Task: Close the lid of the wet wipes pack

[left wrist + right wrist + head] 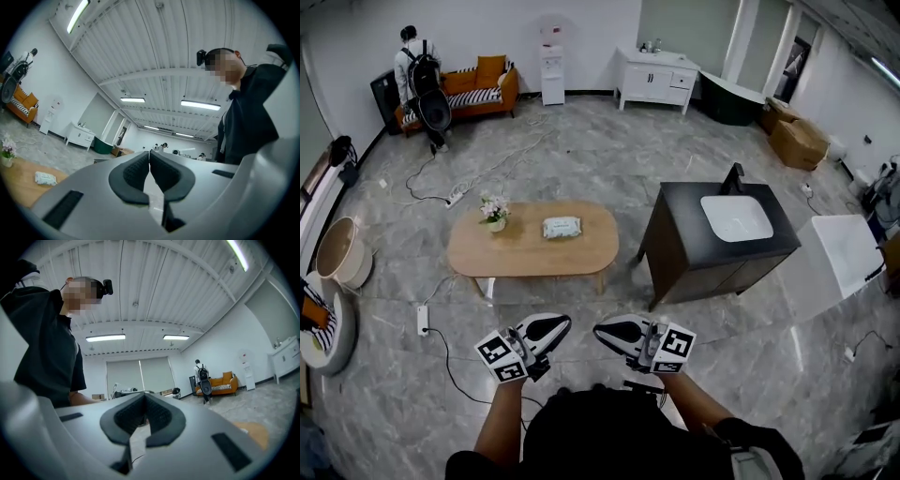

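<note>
The wet wipes pack (pixel 562 227) lies flat near the middle of an oval wooden table (pixel 581 258), just right of a small pot of flowers (pixel 494 212) standing on the same top. From this far off, its lid cannot be made out as open or closed. The pack is well apart from both tongs, which are held low and close to the person's body, over the grey marble floor (pixel 581 150) on the near side of the table. The left gripper (pixel 562 323) has its jaws pressed together, the dark ribbed pads meeting at the tips with nothing between them. The right gripper (pixel 600 328) is the same, jaws closed on each other and empty. Its tips point toward the left one's, a small gap between them. To the right of the table stands a dark cabinet (pixel 675 253) with a white basin (pixel 736 217) set in its top. By the far wall, a person with a backpack (pixel 417 70) stands beside an orange sofa (pixel 483 86).
</note>
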A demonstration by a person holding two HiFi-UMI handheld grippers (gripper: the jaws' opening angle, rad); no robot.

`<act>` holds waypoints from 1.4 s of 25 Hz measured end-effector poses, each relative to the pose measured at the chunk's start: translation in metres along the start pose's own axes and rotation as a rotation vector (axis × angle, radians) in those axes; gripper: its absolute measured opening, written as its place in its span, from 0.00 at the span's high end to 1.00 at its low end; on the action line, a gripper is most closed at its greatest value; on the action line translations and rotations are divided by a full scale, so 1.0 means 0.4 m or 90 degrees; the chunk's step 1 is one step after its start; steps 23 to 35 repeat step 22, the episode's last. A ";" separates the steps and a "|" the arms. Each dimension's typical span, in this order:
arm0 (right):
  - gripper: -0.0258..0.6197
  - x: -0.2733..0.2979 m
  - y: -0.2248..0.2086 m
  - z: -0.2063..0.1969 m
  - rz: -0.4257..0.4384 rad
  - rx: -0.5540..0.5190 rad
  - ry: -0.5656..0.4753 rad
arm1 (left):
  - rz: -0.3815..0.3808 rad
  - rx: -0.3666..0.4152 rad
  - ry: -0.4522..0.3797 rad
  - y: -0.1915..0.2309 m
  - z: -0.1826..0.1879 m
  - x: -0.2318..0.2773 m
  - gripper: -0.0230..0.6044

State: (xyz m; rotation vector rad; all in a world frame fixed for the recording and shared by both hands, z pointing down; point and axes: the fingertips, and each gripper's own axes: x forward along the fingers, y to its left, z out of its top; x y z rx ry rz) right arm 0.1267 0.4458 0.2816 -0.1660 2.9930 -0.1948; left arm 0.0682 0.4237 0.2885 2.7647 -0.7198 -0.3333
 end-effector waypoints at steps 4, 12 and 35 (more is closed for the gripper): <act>0.95 0.034 0.021 0.002 0.021 -0.004 0.017 | 0.028 -0.012 0.003 0.001 -0.013 -0.059 0.94; 0.95 0.025 0.029 -0.014 0.024 -0.003 0.037 | 0.047 -0.009 0.000 -0.003 -0.011 -0.089 0.94; 0.95 0.006 0.009 -0.015 0.024 0.015 0.030 | 0.046 -0.041 -0.003 -0.015 -0.026 -0.066 0.94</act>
